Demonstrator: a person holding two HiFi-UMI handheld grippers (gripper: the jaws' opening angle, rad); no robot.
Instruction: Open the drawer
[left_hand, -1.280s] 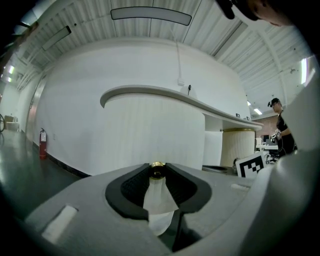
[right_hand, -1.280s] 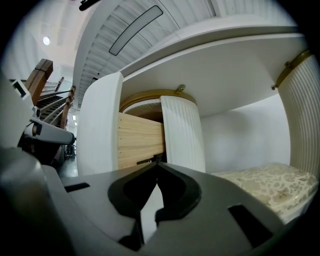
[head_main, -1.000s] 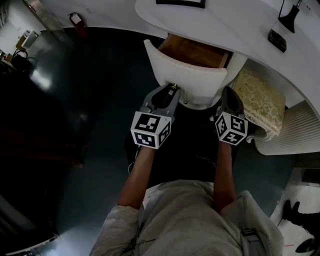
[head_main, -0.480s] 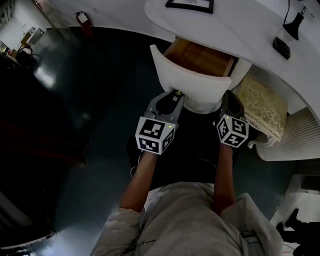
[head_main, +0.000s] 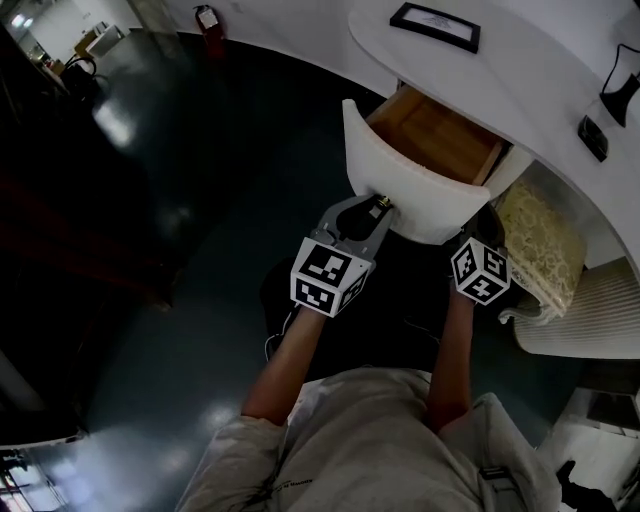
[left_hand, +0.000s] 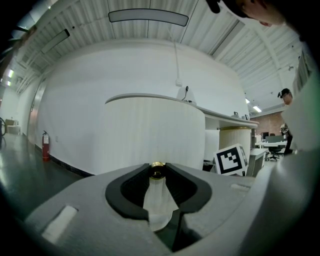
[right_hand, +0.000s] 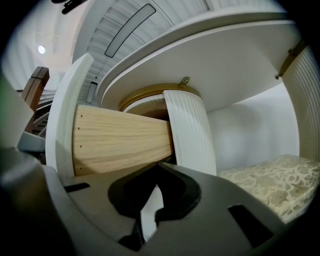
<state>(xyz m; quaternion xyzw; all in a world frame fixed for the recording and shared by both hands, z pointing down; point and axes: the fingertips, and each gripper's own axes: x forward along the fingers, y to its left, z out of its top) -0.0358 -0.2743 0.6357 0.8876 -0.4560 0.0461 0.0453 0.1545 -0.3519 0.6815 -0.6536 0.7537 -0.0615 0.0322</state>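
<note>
The drawer has a curved white front (head_main: 400, 190) and stands pulled out from under the white desk (head_main: 530, 75), with its wooden inside (head_main: 440, 135) showing. My left gripper (head_main: 380, 204) is shut on the small brass knob (left_hand: 157, 170) in the middle of that front (left_hand: 150, 130); both pads pinch the knob. My right gripper (head_main: 487, 225) hovers at the drawer's right end, beside its pale wooden side (right_hand: 120, 142). Its jaws (right_hand: 159, 166) meet at the tips with nothing between them.
A fluted white column (right_hand: 190, 130) stands right behind the drawer's side. A cream patterned cushion (head_main: 540, 240) lies to the right under the desk. On the desk top are a framed picture (head_main: 435, 25) and a black device (head_main: 592, 138). Dark glossy floor (head_main: 200, 200) spreads to the left.
The head view has swung, so drawer and grippers now sit further right in the picture. The left gripper stays on the knob and the right one stays beside the drawer.
</note>
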